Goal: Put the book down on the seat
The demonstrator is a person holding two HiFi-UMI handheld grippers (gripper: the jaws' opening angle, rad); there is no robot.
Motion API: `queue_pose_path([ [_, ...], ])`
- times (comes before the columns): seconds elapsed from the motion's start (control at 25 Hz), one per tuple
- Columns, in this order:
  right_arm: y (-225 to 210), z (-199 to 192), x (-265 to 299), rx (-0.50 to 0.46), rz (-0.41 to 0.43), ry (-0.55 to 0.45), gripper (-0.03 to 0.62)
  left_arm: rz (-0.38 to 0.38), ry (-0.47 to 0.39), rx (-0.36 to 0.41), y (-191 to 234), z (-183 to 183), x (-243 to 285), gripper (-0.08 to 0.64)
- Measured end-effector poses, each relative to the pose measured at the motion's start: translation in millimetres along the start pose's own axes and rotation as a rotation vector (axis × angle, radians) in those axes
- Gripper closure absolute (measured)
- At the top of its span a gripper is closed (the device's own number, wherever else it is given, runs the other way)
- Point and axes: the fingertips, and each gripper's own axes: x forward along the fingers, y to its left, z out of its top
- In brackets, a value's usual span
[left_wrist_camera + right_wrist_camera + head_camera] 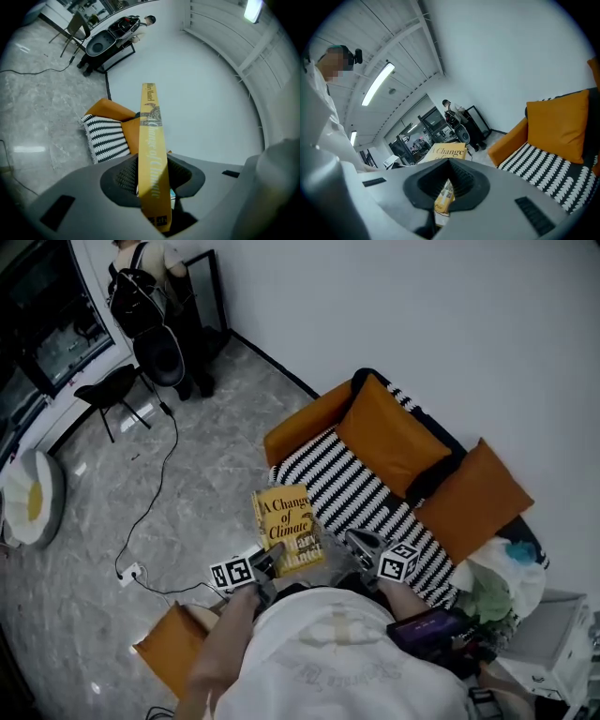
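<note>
A yellow book titled "A Change of Climate" is held upright in the air just in front of a small sofa. Its black-and-white striped seat has orange arms and cushions. My left gripper is shut on the book's lower edge. In the left gripper view the spine stands between the jaws, and the seat lies beyond. My right gripper hangs just right of the book with its jaws together. In its own view the book shows behind the jaws.
An orange cushion lies on the floor at my lower left. A cable with a power strip crosses the grey floor. A black chair and a person are far back. Bags are piled right of the sofa.
</note>
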Motion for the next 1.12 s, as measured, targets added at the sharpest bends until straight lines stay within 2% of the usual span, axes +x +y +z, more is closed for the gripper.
queue_pose_path([
  [0.2, -6, -3, -5, -0.009, -0.025, 0.035, 0.577, 0.024, 0.006, -0.008, 9, -4, -3, 0.412],
  [0.52, -35, -11, 6, 0.047, -0.043, 0.076, 0.577, 0.052, 0.005, -0.040, 19, 1, 8, 0.413],
  [0.72, -55, -6, 37, 0.083, -0.028, 0.102, 0.577, 0.088, -0.004, -0.062, 28, 20, 17, 0.412],
  [0.96, -84, 26, 75, 0.106, -0.023, 0.086, 0.577, 0.130, 0.026, -0.050, 38, 53, 39, 0.413],
  [1.12, -118, 41, 92, 0.133, -0.036, 0.070, 0.577, 0.142, 0.057, -0.038, 42, 75, 72, 0.413],
])
